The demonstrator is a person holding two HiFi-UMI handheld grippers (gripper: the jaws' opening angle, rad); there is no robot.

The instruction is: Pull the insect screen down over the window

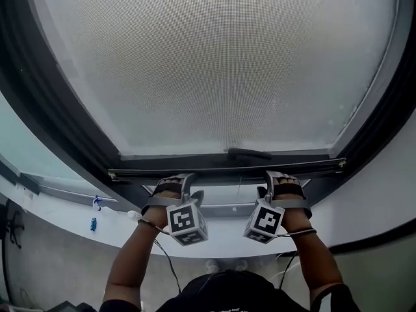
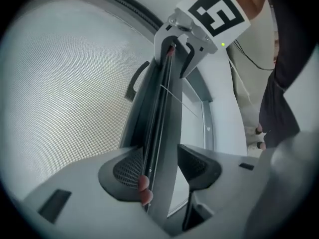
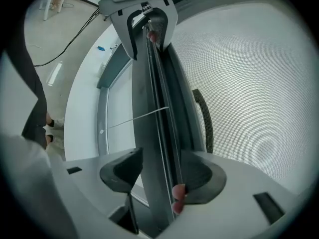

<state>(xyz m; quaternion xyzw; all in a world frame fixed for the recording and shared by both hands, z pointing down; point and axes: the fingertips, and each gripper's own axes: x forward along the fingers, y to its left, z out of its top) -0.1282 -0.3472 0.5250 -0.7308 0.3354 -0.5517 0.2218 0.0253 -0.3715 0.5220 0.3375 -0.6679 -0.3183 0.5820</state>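
Observation:
The grey mesh insect screen (image 1: 214,64) covers most of the window. Its dark bottom bar (image 1: 227,171) lies low, just above the sill, and carries a small black handle (image 1: 249,154) at the middle. My left gripper (image 1: 179,187) is shut on the bar left of the handle, and my right gripper (image 1: 276,184) is shut on it right of the handle. In the left gripper view the bar (image 2: 162,133) runs between the pads (image 2: 127,168) of the left gripper (image 2: 159,166) up to the right gripper (image 2: 179,51). The right gripper view shows the bar (image 3: 154,133) held in the right gripper (image 3: 159,176).
A dark window frame (image 1: 58,119) surrounds the screen. A white sill (image 1: 221,236) runs below the bar, with a small blue object (image 1: 93,223) at its left. Cables (image 1: 166,255) hang from the grippers. A thin cord (image 3: 139,118) crosses the glass under the bar.

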